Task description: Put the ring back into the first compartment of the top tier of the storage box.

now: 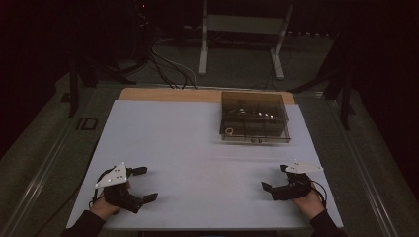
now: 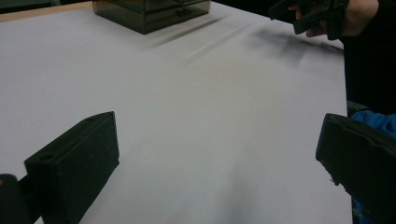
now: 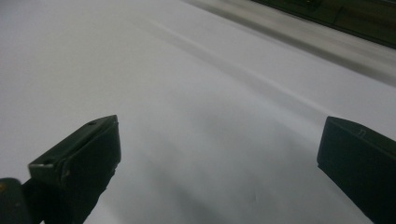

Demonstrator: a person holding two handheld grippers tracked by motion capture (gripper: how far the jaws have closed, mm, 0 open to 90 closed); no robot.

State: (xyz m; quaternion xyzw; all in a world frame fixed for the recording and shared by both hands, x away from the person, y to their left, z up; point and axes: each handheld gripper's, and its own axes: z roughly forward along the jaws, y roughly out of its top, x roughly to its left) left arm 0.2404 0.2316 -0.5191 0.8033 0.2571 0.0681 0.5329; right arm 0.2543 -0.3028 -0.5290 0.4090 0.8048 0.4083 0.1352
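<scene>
My left gripper (image 1: 146, 183) rests near the front left of the white table (image 1: 197, 148), jaws wide apart with nothing between them. In its own view the left gripper (image 2: 217, 154) frames bare white surface. My right gripper (image 1: 275, 177) sits near the front right, also open and empty, and in its own view the right gripper (image 3: 219, 154) looks over plain table. A smoky transparent drawer box (image 1: 254, 117) stands at the back right of the table, with a small ring-like object (image 1: 229, 131) inside its lower left. The box (image 2: 152, 11) appears far ahead in the left gripper view.
The other hand with its gripper (image 2: 322, 16) shows at the top right of the left gripper view. A wooden table edge (image 1: 168, 94) runs behind the white sheet. Cables (image 1: 168, 66) and a metal stand (image 1: 242, 34) lie on the dark floor beyond.
</scene>
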